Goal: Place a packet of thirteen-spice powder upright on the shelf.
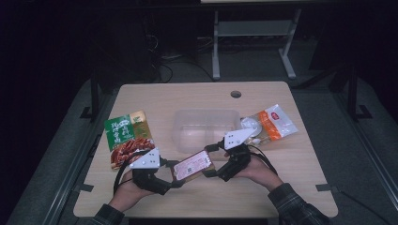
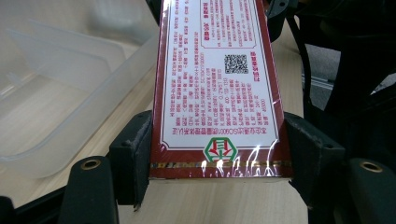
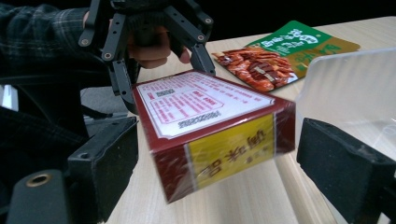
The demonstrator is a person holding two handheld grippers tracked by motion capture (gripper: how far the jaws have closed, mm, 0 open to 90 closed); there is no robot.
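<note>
Near the front edge of the pale wooden bench, the left gripper holds one end of a dark red, film-wrapped rectangular box with a white printed label; in the left gripper view its fingers press against both long sides of the box. The box lies slantwise just above the bench between the two hands. At its other end the right gripper has its fingers set wide on either side of the yellow end face, with a gap showing at each side, so they do not grip it. Just behind the box, toward the middle of the bench, stands a clear plastic rectangular tub, open and close to the box. Toward the left edge lies a green and orange flat food pouch, just beside the left gripper. Toward the right edge, beside the tub, lies a clear and orange snack bag.
</note>
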